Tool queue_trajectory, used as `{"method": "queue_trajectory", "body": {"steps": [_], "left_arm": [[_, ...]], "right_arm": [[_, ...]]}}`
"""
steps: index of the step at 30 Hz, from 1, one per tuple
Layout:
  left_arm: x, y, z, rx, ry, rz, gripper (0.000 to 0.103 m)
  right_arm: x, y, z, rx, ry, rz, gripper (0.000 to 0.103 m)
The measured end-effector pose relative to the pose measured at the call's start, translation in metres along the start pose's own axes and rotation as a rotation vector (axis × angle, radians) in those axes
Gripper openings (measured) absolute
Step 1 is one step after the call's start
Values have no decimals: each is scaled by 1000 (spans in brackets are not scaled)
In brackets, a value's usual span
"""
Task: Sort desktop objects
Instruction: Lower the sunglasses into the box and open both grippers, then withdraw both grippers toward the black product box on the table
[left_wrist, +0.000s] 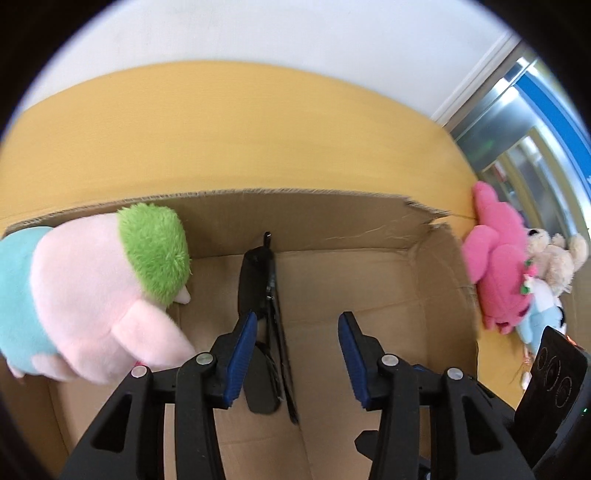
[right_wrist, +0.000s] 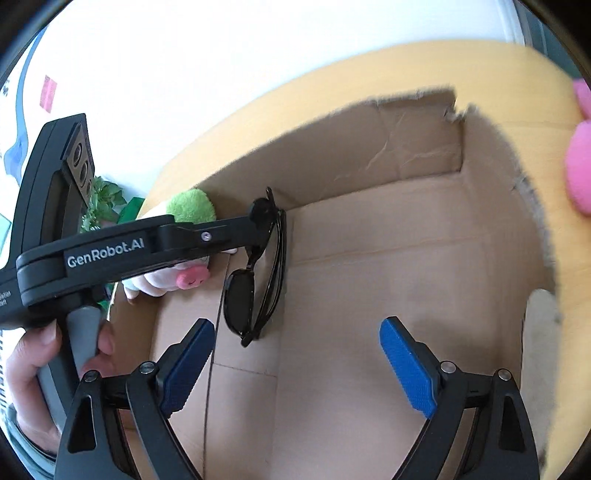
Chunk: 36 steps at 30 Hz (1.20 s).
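Folded black sunglasses (left_wrist: 263, 291) hang upright inside an open cardboard box (left_wrist: 332, 218). My left gripper (left_wrist: 299, 323) is open above the box. The glasses rest by its left pad (left_wrist: 242, 354), and the right pad stands well apart from them. In the right wrist view the sunglasses (right_wrist: 258, 280) dangle at the tip of the left tool's body (right_wrist: 110, 251), which a hand (right_wrist: 26, 365) holds. My right gripper (right_wrist: 297, 326) is wide open over the box floor (right_wrist: 369, 295) with nothing between its pads.
A pink, green and teal plush (left_wrist: 92, 291) sits at the box's left wall. A bright pink plush (left_wrist: 495, 258) and a beige bear (left_wrist: 554, 258) lie on the yellow table (left_wrist: 221, 129) right of the box. A white wall stands behind.
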<state>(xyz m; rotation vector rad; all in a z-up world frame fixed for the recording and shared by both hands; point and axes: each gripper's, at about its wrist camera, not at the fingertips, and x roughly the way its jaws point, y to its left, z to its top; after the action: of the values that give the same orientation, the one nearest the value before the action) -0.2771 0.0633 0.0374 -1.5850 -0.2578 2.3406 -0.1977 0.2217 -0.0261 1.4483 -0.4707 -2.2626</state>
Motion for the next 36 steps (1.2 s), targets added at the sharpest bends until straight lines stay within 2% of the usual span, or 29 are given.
{"method": "queue_trajectory", "body": {"steps": [3,5,6,8,10,11,13,16,19,26,36], "left_arm": [[-28,-7,-8,21,-75,-2,45],[-53,-11,-20,53,-137,7,46],[-64,-16,-24,69,-168,15,48],[-92,-22,-41,107,-250,39,58],[-124,-26,-64,138,-344,80,67],[-137,-30,-76,155,-388,99,73],[-168,-35,-105,190,-485,137,80],[-207,-37,-150,219,-591,174,81],[-233,-40,-186,220,-647,178,81],[-271,-49,-243,240,-723,201,81],[-282,-59,-276,231,-740,183,81]], "right_arm": [[-26,27,-17,-80,-30,-82,92],[-57,1,-39,-123,-46,-125,93],[-62,14,-52,-149,-56,-147,93],[-71,26,-62,-207,-80,-191,95],[-86,49,-76,-272,-125,-250,97],[-91,44,-68,-292,-146,-265,98],[-86,48,-75,-329,-197,-292,102],[-107,65,-99,-360,-278,-330,102],[-128,79,-125,-365,-339,-334,103],[-169,119,-171,-448,-419,-365,103],[-193,137,-205,-487,-456,-381,103]]}}
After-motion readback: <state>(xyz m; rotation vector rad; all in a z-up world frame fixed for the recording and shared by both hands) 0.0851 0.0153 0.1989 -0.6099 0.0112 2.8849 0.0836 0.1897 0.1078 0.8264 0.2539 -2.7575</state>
